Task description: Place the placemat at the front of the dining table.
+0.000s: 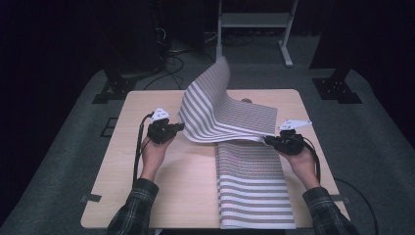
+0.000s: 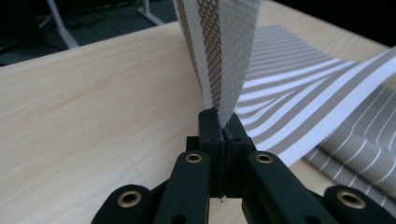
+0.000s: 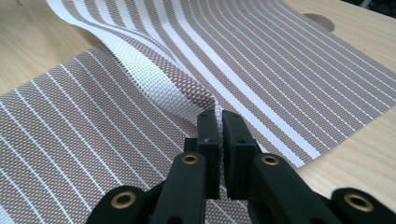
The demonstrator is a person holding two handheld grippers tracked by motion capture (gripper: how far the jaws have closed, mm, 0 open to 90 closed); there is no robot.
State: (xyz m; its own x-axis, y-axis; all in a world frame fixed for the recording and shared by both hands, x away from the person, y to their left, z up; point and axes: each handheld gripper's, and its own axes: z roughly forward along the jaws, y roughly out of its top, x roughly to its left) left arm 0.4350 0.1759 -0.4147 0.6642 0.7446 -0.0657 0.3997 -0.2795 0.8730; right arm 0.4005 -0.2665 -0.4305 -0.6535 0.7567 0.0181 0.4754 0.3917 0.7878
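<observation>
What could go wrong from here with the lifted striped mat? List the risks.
1. Both claws, left claw and right claw, pinch only the edge of the striped mat; the stiff weave could slip out.
2. Its raised corner curls high and may flop back.
3. It could drag the second mat lying under it askew.

On the one wooden table (image 1: 186,196) there are two striped woven mats: one upper mat (image 1: 230,117) pinched at its two near corners by two grippers, and one lower mat (image 1: 254,191) flat on the table's right part, beneath the first.
</observation>
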